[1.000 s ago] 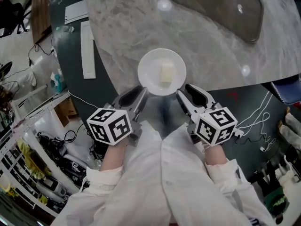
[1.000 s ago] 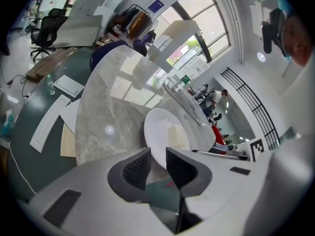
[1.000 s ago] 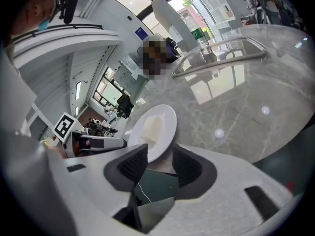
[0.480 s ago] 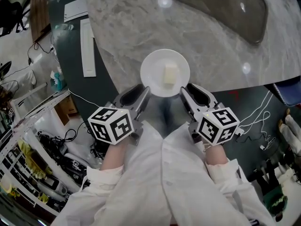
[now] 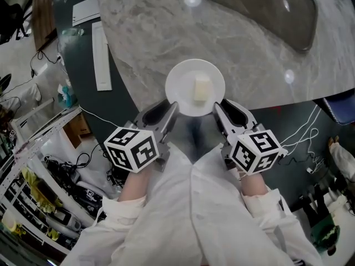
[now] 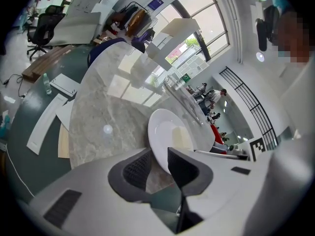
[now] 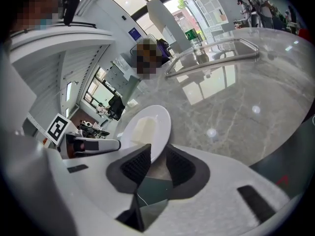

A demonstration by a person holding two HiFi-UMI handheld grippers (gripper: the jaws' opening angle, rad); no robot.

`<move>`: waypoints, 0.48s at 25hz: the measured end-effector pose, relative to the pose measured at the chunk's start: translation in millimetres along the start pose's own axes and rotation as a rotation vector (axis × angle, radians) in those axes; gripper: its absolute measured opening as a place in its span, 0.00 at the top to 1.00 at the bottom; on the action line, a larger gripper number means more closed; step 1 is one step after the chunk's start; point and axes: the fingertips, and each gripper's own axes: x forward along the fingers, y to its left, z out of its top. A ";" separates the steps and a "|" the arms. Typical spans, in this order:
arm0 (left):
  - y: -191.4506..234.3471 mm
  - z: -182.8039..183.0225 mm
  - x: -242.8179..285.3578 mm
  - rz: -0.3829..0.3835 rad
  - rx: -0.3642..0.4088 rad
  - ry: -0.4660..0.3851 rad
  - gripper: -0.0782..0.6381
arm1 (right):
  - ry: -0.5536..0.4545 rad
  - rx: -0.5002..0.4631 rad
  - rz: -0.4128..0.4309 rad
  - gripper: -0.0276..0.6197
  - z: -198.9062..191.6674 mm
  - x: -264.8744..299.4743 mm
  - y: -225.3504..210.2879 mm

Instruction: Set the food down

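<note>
Left gripper and right gripper are side by side, both tilted down toward the near edge of the marble table. Each has its jaws apart with the white plate rim loosely between them, and the right's have just been closing. The plate sits flat there, with a pale yellow food block in the middle.

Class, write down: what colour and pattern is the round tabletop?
Pale grey round tabletop with marble-like veining; best in the head view.
</note>
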 end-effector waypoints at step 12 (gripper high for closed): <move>2.1 4.8 4.2 -0.006 0.003 -0.006 0.79 | -0.050 0.049 -0.012 0.88 5.0 2.3 -4.8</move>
